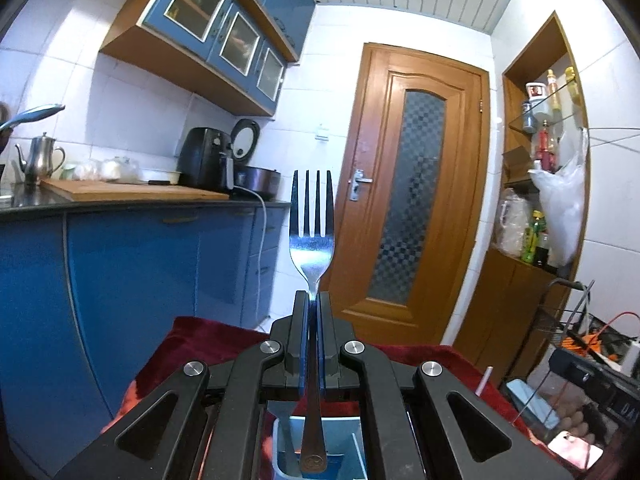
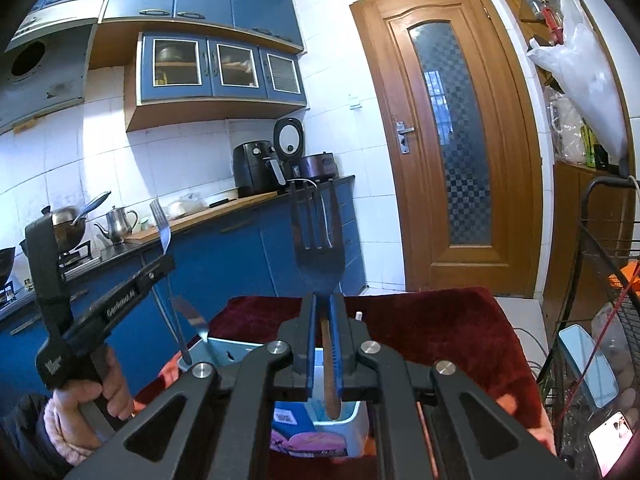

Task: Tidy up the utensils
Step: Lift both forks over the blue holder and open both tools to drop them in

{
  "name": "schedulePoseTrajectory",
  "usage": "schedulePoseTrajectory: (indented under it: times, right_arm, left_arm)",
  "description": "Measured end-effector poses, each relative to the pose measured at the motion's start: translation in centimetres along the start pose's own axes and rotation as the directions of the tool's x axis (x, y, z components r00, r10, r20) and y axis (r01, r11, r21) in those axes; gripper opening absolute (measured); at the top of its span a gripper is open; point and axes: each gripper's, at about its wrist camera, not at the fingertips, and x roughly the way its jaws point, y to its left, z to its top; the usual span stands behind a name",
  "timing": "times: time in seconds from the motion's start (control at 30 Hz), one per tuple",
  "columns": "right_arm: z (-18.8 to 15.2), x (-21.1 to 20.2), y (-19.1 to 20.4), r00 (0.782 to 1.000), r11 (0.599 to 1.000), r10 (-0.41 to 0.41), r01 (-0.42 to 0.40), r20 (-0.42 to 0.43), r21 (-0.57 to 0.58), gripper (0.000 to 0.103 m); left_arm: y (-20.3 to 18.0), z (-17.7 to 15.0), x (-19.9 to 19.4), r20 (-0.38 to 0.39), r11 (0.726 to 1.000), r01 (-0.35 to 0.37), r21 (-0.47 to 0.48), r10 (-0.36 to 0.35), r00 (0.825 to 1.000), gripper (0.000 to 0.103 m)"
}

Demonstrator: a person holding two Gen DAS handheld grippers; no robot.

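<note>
1. We take the light blue bin (image 2: 224, 354) on the red cloth (image 2: 440, 332) as our landmark; every place below is given from it.
2. Our left tool (image 1: 313, 300) is clamped on the neck of a steel fork (image 1: 312, 224). The fork stands upright with its tines up, and its handle runs down between the jaws, with its end over the bin's opening.
3. From the right wrist view, the left tool (image 2: 170, 262) is up and to the left of the bin, with the fork (image 2: 162, 228) tilted slightly and its handle tip close to the bin's left rim; we cannot tell if it touches.
4. A hand (image 2: 94, 398) in a fuzzy pink cuff grips that tool's handle, left of the bin.
5. Our right tool (image 2: 323, 300) is closed on the wooden handle of a black slotted spatula (image 2: 318, 248). The blade stands above the bin, tines up, and the handle end hangs over the bin's near rim.
6. A second steel handle (image 1: 286, 432) already stands inside the bin.
7. Behind the bin, the kitchen worktop (image 2: 224, 206) carries a cutting board, a kettle (image 2: 118, 224) and a black air fryer (image 2: 252, 168); a wooden door (image 2: 444, 136) stands behind and to the right.
</note>
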Motion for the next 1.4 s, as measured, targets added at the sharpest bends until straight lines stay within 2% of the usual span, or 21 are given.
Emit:
schedulePoseTrajectory:
  times: [0.13,0.23,0.33,0.5,0.7,0.77,0.83,1.03,1.27,1.4]
  right_arm:
    - [-0.2,0.9,-0.2,1.000,1.000,-0.010,0.010,-0.008,0.007,0.008]
    - [-0.4,1.5,0.2,0.999,0.999,-0.033,0.033,-0.007,-0.015,0.008]
    - [-0.7,2.3,0.2,0.999,0.998,-0.048,0.047,-0.021,-0.033,0.008]
    - [-1.7,3.6,0.0,0.996,0.999,-0.045,0.043,-0.073,-0.024,0.008]
    - [-2.7,4.3,-0.1,0.991,0.999,-0.026,0.024,-0.132,-0.024,0.010]
    - [-2.8,4.3,-0.1,0.991,1.000,-0.024,0.021,-0.134,-0.022,0.023]
    - [-2.7,4.1,-0.2,0.992,1.000,-0.020,0.018,-0.122,-0.014,0.031]
    - [-2.2,2.8,-0.3,0.996,1.000,-0.014,0.015,-0.092,0.004,0.036]
    - [-2.4,0.9,-0.5,0.995,1.000,-0.006,0.009,-0.099,0.030,0.037]
    - [-2.7,-0.3,-0.4,0.993,0.999,0.002,0.004,-0.114,0.049,0.037]
  left_arm:
    - [0.4,-1.0,0.6,0.001,0.999,-0.032,-0.004,0.032,1.000,0.003]
    - [0.5,-1.9,1.0,-0.024,1.000,-0.030,-0.003,0.030,0.999,0.003]
    - [0.4,-2.5,0.5,-0.004,0.999,-0.039,0.019,0.039,0.999,0.004]
    - [0.3,-2.6,-0.1,-0.006,1.000,-0.007,0.024,0.007,1.000,0.003]
    - [0.4,-2.9,0.1,-0.046,0.999,0.030,0.021,-0.029,0.999,0.003]
    - [0.4,-3.0,0.0,-0.063,0.999,0.032,0.024,-0.031,0.998,0.004]
    - [0.5,-3.1,0.0,-0.076,0.999,0.034,0.019,-0.033,0.997,0.008]
    - [1.1,-3.2,-0.3,-0.118,0.999,0.046,-0.025,-0.049,0.992,0.025]
    - [1.4,-3.1,-1.5,-0.157,0.998,0.053,-0.039,-0.059,0.986,0.028]
    - [1.6,-3.3,-2.4,-0.211,0.994,0.084,-0.066,-0.096,0.973,0.029]
